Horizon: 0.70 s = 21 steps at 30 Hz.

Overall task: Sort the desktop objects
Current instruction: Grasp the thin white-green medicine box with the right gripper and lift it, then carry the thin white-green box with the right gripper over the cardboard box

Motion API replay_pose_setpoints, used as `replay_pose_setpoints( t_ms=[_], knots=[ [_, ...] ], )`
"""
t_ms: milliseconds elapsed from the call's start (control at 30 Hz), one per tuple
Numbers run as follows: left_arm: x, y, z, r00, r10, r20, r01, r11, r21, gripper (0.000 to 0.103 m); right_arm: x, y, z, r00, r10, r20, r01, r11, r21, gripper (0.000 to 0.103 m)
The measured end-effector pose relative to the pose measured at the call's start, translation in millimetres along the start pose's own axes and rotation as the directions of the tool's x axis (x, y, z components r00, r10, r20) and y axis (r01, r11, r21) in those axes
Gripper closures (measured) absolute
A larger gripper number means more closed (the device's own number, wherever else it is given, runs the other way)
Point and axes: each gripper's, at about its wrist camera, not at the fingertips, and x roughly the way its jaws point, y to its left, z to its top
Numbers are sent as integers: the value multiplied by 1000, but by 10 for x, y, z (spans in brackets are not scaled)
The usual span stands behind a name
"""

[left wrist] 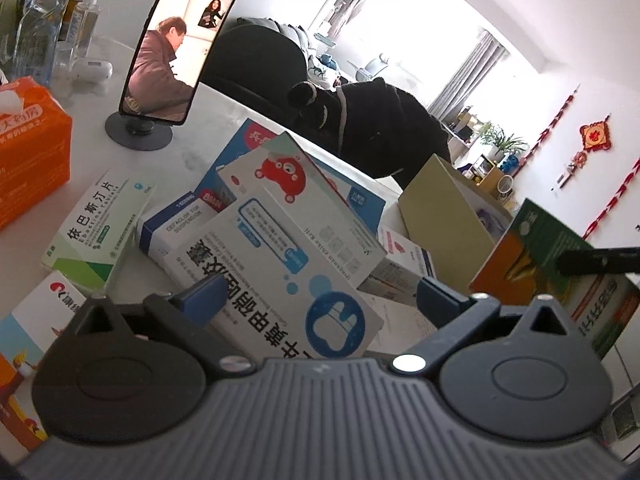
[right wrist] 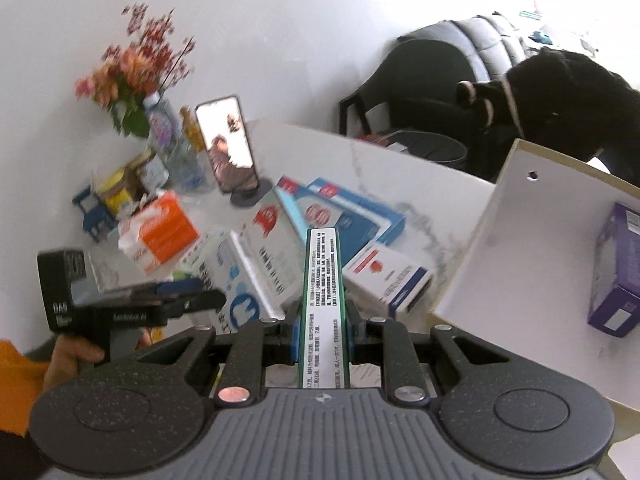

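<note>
The right gripper [right wrist: 323, 320] jaws clamp a green medicine box [right wrist: 323, 296] edge-on, long axis pointing forward; the storage box [right wrist: 520, 240] lies right of them. The left gripper [left wrist: 320, 300] jaws gape over the blue-and-white carton [left wrist: 280, 280].

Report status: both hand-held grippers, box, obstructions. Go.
Right hand-held gripper shut on green-edged box, held edge-up. Left hand-held gripper open over white-and-blue medicine box. White storage box at right; pile of medicine boxes ahead.
</note>
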Motion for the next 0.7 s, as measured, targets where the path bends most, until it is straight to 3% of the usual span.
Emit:
replay_pose_setpoints(
  t_ms=[400, 700],
  knots=[
    [4, -12, -16, 1000, 1, -2, -1, 1000, 13, 1, -335, -572, 211, 987, -117, 111, 99, 984, 151, 81],
    [-5, -24, -4, 1000, 11, -5, -11, 1000, 21, 1, -256, -964, 289, 974, -190, 123, 156, 958, 242, 81]
  ],
)
